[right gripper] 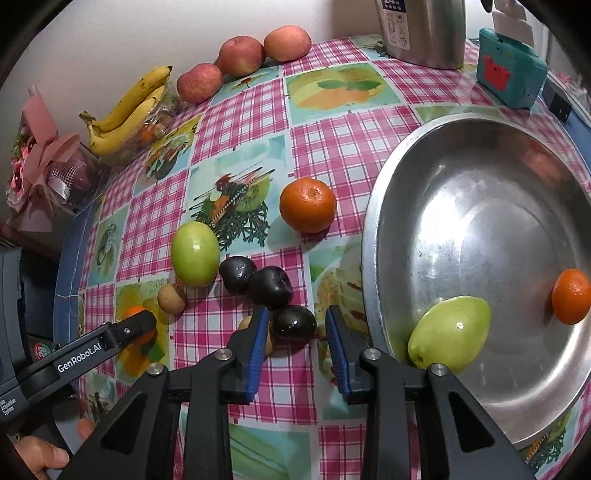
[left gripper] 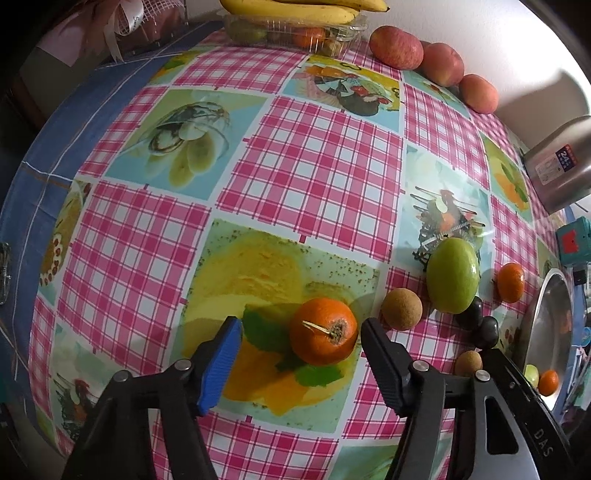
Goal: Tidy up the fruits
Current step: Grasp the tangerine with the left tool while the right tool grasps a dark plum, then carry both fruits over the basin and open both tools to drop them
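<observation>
My left gripper point(left gripper: 301, 326) is open with a stemmed orange point(left gripper: 323, 331) lying on the table between its fingers, not gripped. My right gripper point(right gripper: 295, 323) is open around a dark plum point(right gripper: 294, 322), with a gap on each side. Two more dark plums point(right gripper: 255, 280), a green fruit point(right gripper: 195, 254), a brown longan point(right gripper: 171, 298) and another orange point(right gripper: 307, 205) lie on the checked tablecloth. The steel bowl point(right gripper: 373, 236) at right holds a green fruit point(right gripper: 450, 333) and a small orange point(right gripper: 570, 296).
Three red apples point(right gripper: 243, 55) and bananas point(right gripper: 127, 110) on a plastic box sit along the far wall. A steel flask point(right gripper: 424, 29) and a teal box point(right gripper: 509, 70) stand behind the bowl. A pink bouquet point(right gripper: 40, 166) lies at the left edge.
</observation>
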The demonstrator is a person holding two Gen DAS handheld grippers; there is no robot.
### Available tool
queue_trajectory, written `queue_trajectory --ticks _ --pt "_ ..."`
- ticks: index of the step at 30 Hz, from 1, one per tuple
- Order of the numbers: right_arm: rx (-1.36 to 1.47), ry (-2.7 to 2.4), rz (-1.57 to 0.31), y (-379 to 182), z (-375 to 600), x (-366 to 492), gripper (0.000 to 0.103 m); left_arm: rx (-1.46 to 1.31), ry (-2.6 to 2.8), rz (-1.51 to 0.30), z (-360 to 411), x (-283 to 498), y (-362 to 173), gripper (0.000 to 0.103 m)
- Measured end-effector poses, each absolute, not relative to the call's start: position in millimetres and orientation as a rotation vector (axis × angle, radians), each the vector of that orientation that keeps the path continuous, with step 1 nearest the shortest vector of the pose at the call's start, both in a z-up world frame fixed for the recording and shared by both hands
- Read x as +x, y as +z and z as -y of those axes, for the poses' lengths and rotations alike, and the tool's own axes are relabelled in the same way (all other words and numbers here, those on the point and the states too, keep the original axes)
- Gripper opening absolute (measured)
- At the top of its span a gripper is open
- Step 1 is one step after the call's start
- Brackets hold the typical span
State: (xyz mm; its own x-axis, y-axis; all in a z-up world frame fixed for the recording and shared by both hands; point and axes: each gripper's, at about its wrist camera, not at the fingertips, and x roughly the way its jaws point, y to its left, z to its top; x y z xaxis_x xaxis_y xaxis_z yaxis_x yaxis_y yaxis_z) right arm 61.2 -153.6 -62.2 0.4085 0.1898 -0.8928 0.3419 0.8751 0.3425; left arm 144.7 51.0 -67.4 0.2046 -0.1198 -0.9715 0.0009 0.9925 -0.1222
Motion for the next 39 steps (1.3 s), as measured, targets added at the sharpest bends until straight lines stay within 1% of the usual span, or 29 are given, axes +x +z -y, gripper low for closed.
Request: queue_trajectory --ticks 1,3,6,9,10,17,21,33,39 --pt "0.532 -0.1 -1.162 -63 154 62 0.03 -0.106 -0.083 -1.365 -51 145 -68 0.066" --pt "0.545 -0.101 -1.161 -63 154 61 0.03 -0.123 -0.079 -1.367 -53 146 -69 0.063" --pt "0.569 -0.093 -1.16 -64 155 61 0.026 -0.15 -0.088 -1.367 -55 145 -68 0.055" --pt "0.577 -0.091 -1.161 -64 156 61 0.025 -0.164 -0.106 -1.364 -53 144 -67 0.045" --pt "0.58 -0.091 -1.161 -64 156 61 0.025 -0.169 -0.112 -1.363 -53 144 -65 0.039" --pt "0.59 -0.09 -1.159 -63 155 60 0.024 -0.183 -0.107 -1.355 -53 144 -58 0.039" --pt "0.599 -0.079 -1.147 -58 155 59 0.024 -0.182 -0.113 -1.33 -56 139 -45 0.039" --pt "0.599 -0.043 -1.064 -22 159 53 0.024 -0.18 -0.138 -1.219 -53 126 3 0.039" --pt "0.591 -0.052 -1.05 -13 164 48 0.024 -0.161 -0.15 -1.186 -44 119 14 0.039"
